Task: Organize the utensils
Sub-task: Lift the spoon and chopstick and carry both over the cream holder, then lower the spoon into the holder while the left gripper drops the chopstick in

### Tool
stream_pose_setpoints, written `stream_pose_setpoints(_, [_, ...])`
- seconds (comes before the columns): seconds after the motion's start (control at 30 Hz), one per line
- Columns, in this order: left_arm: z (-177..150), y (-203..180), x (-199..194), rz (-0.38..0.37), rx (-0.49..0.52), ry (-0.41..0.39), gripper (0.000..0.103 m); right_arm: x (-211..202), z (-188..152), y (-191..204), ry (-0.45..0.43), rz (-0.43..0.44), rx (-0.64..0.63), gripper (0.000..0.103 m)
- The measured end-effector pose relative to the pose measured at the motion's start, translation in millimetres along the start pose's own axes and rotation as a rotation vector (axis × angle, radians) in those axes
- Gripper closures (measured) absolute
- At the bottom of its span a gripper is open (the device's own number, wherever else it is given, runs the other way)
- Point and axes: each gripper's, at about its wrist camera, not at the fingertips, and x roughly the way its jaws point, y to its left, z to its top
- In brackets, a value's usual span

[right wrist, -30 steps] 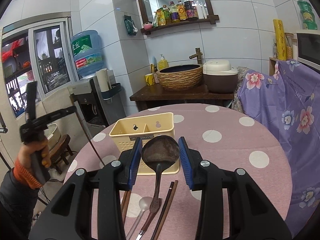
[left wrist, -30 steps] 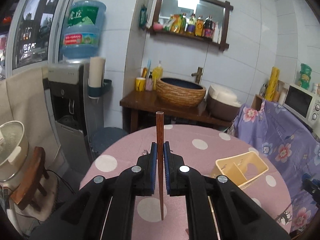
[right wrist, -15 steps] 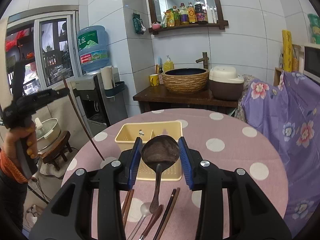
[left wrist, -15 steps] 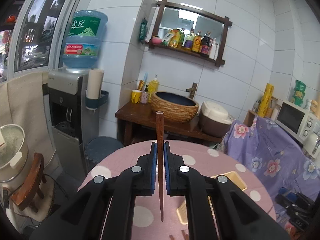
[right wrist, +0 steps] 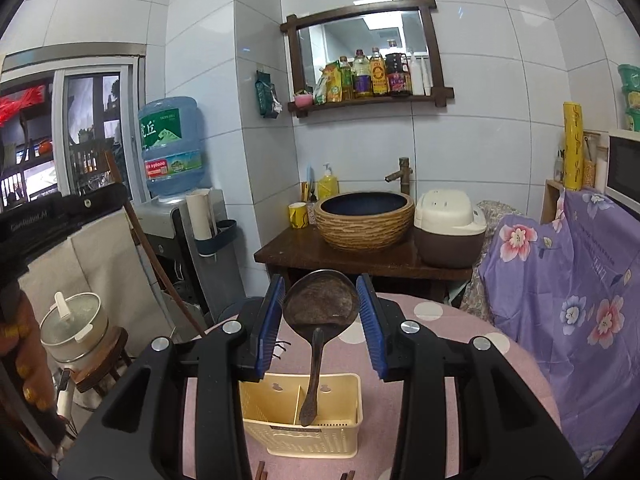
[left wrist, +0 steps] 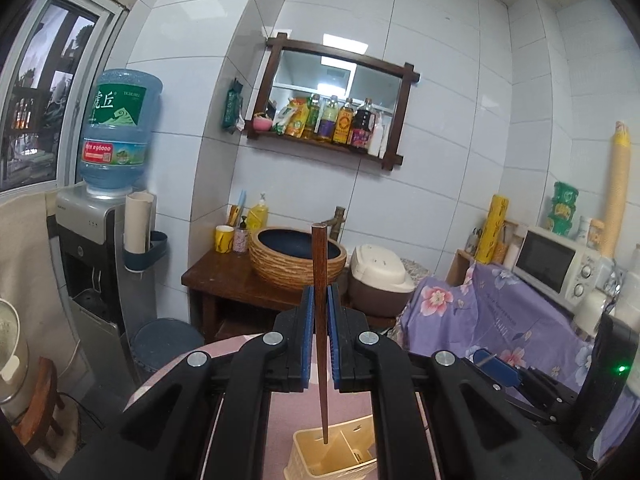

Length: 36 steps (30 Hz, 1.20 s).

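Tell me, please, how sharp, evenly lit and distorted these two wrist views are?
Left wrist view: sharp chopstick, soft even light, fisheye bending the wall tiles, black vignette corners. Right wrist view: crisp ladle, bright window at left, a hand blurred at the edge, same bowed lines.

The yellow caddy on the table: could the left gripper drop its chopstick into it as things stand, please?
Probably yes. The left gripper holds the chopstick upright with its tip over the yellow caddy, whose open top looks unobstructed.
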Motion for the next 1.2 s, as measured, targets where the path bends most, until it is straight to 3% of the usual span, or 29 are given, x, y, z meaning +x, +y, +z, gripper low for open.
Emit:
stream_pose_setpoints(0.3, [-71.2,10.8,40.5,0.020,-0.025,0.132,0.095,49.5,-60.0,-8.9,0.081,-0.057,-0.005,0.065])
stream_pose_setpoints(0.6, [-123.1,8.3,59.7,0.030,-0.007,0.207,0.095,71.1,-103.9,-4.2,0.143,-0.072,-0.032,0.065])
stream_pose_setpoints(0.7, [-126.9,4.7,57.0,0.043,0.031,0.181,0.095,72.8,-113.5,0.9,0.146,-0.084,-0.061,0.065])
stream_pose_setpoints(1.2, [-125.8,8.4,57.7,0.032,-0.006,0.217,0.095,71.9,-114.4,0.1,0.155,-0.084,-0.063,0.065])
